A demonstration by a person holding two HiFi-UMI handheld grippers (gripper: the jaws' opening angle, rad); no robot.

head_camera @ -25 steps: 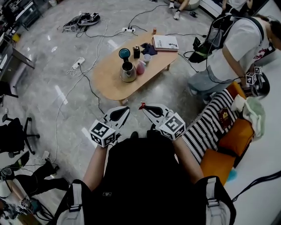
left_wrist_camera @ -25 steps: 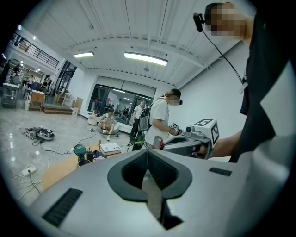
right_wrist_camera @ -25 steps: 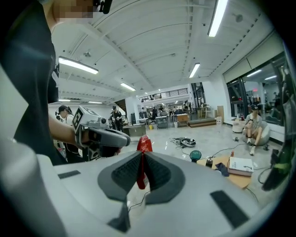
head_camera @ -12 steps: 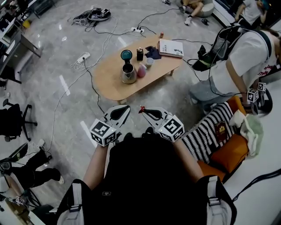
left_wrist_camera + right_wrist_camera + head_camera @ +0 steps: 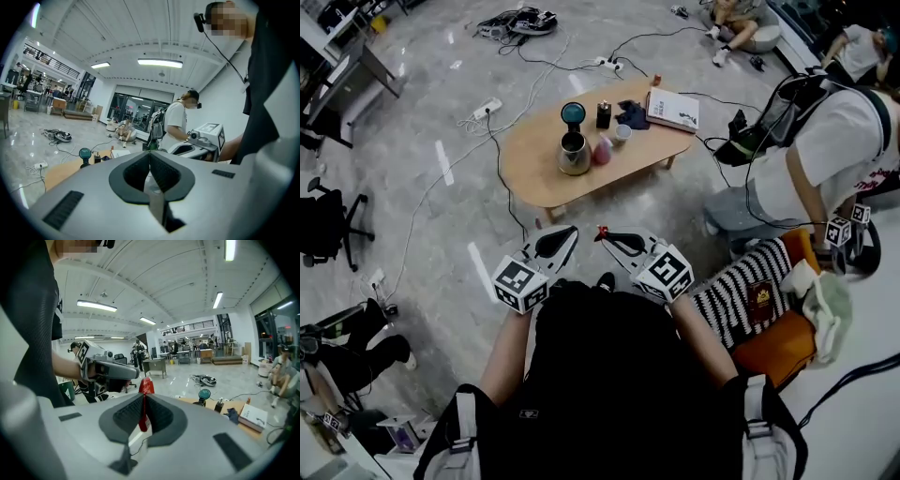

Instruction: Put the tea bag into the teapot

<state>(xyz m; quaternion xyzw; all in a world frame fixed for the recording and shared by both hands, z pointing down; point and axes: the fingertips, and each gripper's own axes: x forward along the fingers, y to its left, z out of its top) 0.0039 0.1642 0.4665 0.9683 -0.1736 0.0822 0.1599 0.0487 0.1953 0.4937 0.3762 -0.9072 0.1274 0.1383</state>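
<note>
1. Right hand-held gripper (image 5: pixel 142 397): I read the jaws as closed on the tea bag (image 5: pixel 146 386). Its red part stood pinched between the two dark pads and stuck out past the tips. A thin string showed below the pads.
2. Left hand-held gripper (image 5: pixel 149 154): the jaws were pressed together, with nothing between the pads.
3. Position: in the head view both tools were held close in front of the person's chest, side by side, with the tips near each other and pointing forward. The red tea bag (image 5: pixel 601 229) showed at the tip of the right tool.
4. Teapot (image 5: pixel 574 156): the steel pot stood upright on the low wooden counter (image 5: pixel 530 178), well apart from both tools, across a stretch of bare floor.
5. Other items on the counter: a pink cup (image 5: pixel 602 151) just beside the teapot, and a book (image 5: pixel 673 110) at the far end.
6. A person in a white shirt (image 5: pixel 825 155) stood to the right of the counter.
</note>
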